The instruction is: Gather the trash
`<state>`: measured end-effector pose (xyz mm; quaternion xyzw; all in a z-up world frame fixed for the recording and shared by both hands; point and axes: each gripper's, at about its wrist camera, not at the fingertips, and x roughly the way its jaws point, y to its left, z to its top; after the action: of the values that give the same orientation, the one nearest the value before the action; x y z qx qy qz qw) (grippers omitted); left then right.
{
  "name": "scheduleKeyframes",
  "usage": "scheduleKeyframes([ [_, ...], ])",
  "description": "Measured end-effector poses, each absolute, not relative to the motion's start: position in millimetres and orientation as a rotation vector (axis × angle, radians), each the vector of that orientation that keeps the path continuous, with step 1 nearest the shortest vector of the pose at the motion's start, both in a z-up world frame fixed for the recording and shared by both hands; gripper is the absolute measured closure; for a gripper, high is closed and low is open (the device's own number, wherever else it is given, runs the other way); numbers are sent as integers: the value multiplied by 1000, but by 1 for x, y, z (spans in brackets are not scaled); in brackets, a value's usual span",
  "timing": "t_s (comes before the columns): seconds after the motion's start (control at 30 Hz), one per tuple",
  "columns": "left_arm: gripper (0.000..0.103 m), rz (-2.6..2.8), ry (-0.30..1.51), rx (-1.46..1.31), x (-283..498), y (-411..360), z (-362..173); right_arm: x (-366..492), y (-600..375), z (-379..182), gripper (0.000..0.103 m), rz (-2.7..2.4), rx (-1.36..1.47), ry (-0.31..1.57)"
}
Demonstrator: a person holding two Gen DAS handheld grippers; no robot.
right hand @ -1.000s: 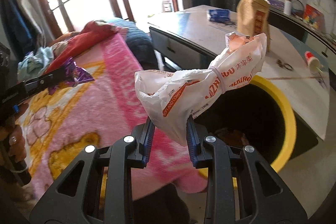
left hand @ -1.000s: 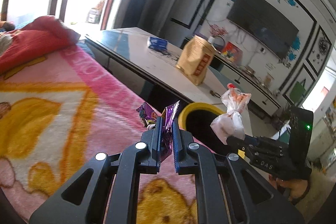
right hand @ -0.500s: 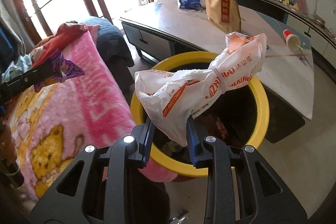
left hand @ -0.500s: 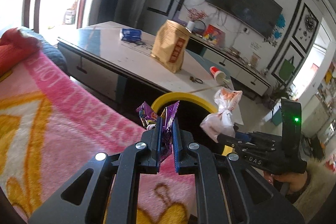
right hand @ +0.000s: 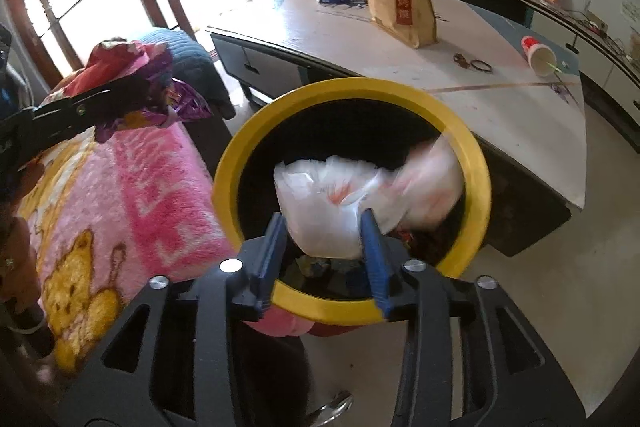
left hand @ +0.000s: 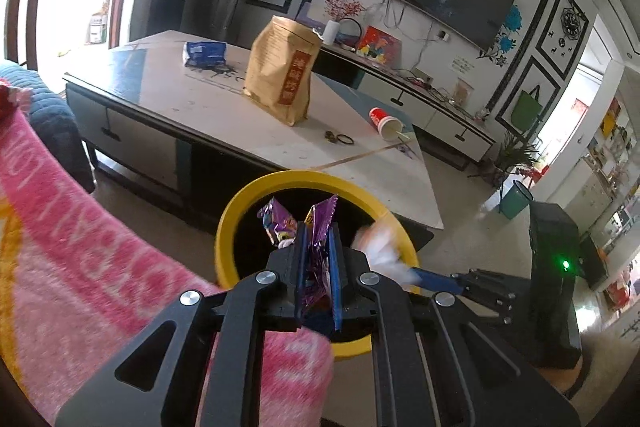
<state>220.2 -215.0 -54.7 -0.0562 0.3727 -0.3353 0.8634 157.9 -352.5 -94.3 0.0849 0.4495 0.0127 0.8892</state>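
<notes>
A yellow-rimmed black bin (left hand: 240, 211) (right hand: 228, 163) stands between the pink blanket and the coffee table. My left gripper (left hand: 318, 231) is shut on a crinkled purple snack wrapper (left hand: 280, 223), held over the bin's mouth. In the right wrist view that wrapper (right hand: 184, 103) shows at the left, above the blanket's edge. My right gripper (right hand: 323, 221) hangs over the bin with its jaws opening. A knotted white plastic bag (right hand: 328, 195), blurred, sits low between the blue fingers and sags into the bin. The same bag (left hand: 380, 247) is a white blur in the left wrist view.
The coffee table (left hand: 168, 95) behind the bin carries a brown paper bag (left hand: 280, 71), a blue packet (left hand: 204, 53), a red paper cup (left hand: 384, 123) and hair ties. A pink blanket (right hand: 132, 195) lies left of the bin. Other trash lies in the bin's bottom.
Both grippers have come over the bin. The right jaws have spread apart and the white bag has dropped from upright into the bin's mouth. The left stays clamped on the wrapper.
</notes>
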Motion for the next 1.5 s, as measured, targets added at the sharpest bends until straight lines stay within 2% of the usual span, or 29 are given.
scheduleKeyframes([
  [0.03,89,-704,787,-117,222,-219,-56,156,-355,-93,59,20,183,928],
  [0.07,85,-707,797,-114,224,-224,-57,155,-356,-92,58,16,187,923],
  [0.13,52,-708,807,-112,226,-229,-58,152,-361,-88,55,2,195,913],
  [0.2,42,-715,803,-120,225,-230,-58,148,-367,-84,48,-24,212,902],
  [0.3,20,-703,797,-126,222,-227,-58,139,-375,-76,37,-59,254,875],
  [0.37,17,-694,795,-126,219,-222,-56,134,-376,-71,26,-81,261,853],
  [0.43,10,-684,785,-119,215,-217,-53,130,-377,-65,23,-100,265,830],
  [0.53,7,-657,763,-108,206,-204,-46,124,-374,-56,18,-111,279,795],
  [0.6,7,-624,741,-95,200,-193,-40,121,-370,-51,11,-114,288,771],
  [0.93,7,-461,639,-86,159,-138,-14,92,-332,-24,11,-96,315,588],
  [1.5,6,-268,436,-69,62,-71,-5,28,-266,-16,11,-174,93,242],
])
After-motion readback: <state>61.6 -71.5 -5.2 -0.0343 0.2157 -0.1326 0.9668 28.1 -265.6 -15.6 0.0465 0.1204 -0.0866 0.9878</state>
